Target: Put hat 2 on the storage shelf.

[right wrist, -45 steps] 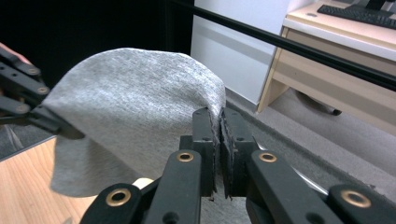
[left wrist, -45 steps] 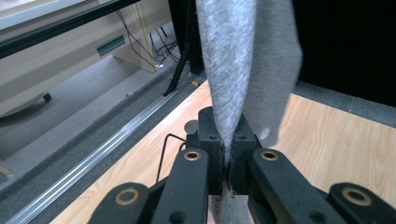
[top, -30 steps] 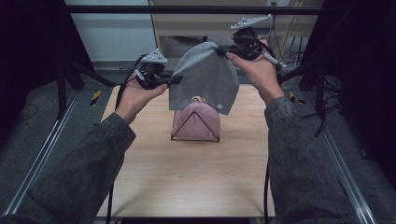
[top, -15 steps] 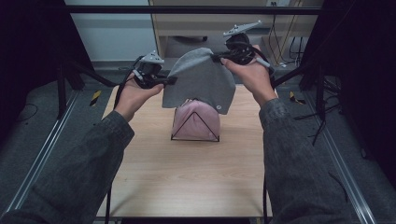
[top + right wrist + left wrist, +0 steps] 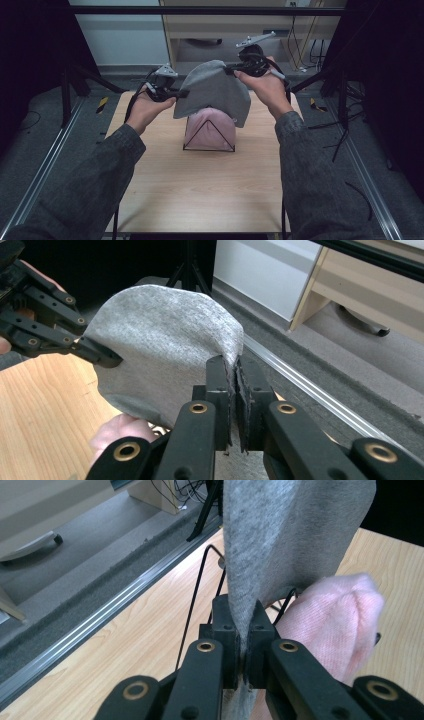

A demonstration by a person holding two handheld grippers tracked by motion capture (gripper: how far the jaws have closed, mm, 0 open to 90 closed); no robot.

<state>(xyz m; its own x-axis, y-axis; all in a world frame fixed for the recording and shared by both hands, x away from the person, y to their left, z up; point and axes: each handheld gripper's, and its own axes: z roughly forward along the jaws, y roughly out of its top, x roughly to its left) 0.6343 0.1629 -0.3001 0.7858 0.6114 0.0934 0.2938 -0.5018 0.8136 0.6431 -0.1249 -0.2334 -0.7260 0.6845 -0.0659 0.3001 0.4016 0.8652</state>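
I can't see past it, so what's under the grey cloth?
Under the grey cloth stands a black wire rack draped with a pink cloth. The rack's top and the pink cloth's upper part are covered.

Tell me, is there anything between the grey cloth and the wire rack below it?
Yes. A pink cloth already hangs over the wire rack, right under the grey cloth held by both grippers, so the grey one would land on it.
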